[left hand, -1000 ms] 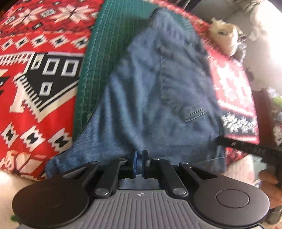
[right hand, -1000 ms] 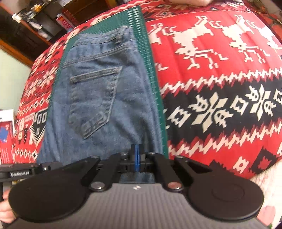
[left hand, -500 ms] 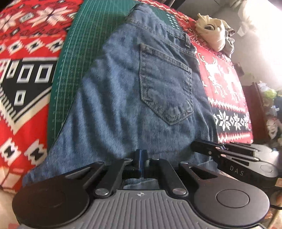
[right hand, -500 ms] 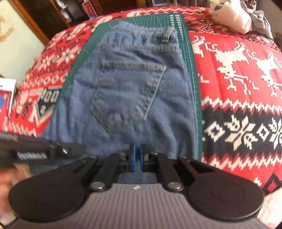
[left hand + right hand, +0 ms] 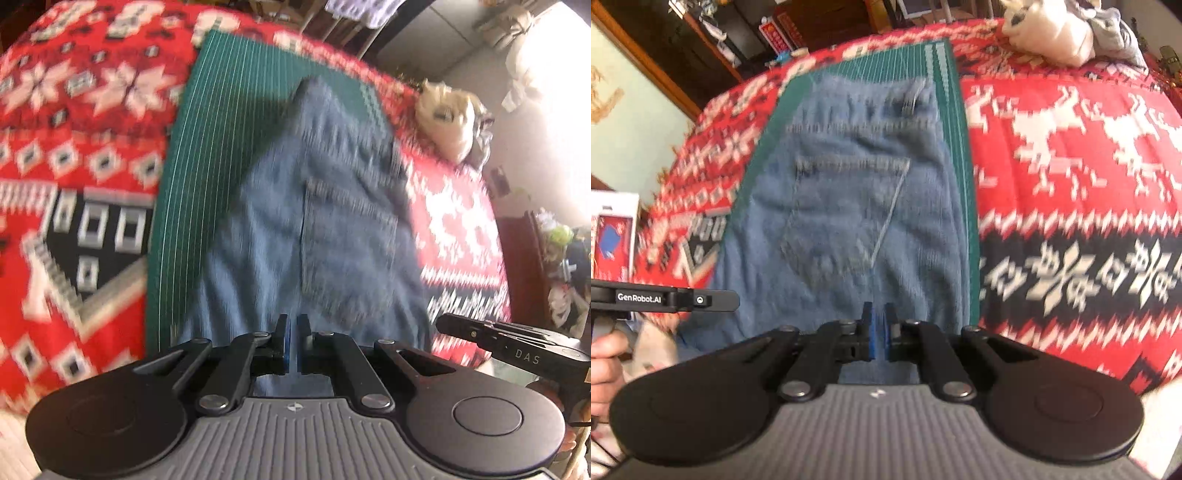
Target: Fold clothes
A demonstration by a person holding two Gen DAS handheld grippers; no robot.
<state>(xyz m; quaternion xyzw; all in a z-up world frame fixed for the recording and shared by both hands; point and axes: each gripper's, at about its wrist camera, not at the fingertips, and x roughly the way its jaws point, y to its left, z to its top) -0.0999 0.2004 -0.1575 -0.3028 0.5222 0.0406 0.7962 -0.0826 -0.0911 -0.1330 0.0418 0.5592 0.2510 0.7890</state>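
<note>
In the left wrist view, the left gripper (image 5: 293, 341) is seen nearest, pointed steeply downward. Its jaws are pressed together on the near edge of the jeans (image 5: 325, 229), and a thin strip of denim is pinched between the blue pads. The cloth is also seen below the jaws, so the edge appears lifted from the surface. At the right edge of the same view, the right gripper (image 5: 443, 323) is seen from the side, just beside the near right corner of the jeans, with part of a hand (image 5: 574, 437) under it.

In the right wrist view, the right gripper (image 5: 878, 332) is also tilted steeply downward, and its jaws are closed on the near edge of the jeans (image 5: 857, 206) in the same way. The left gripper (image 5: 733, 300) is seen at the left, held level with the other one, and the fingers (image 5: 605, 365) of the left hand are wrapped around its grip.

Beyond the grippers, the jeans are spread on a green mat (image 5: 945, 85), with the back pocket (image 5: 846, 206) facing up and the waistband at the far end. The mat is laid on a red patterned blanket (image 5: 1071, 147). At the far side of the blanket, a pale bundle of cloth (image 5: 1049, 33) is seen, blurred.
</note>
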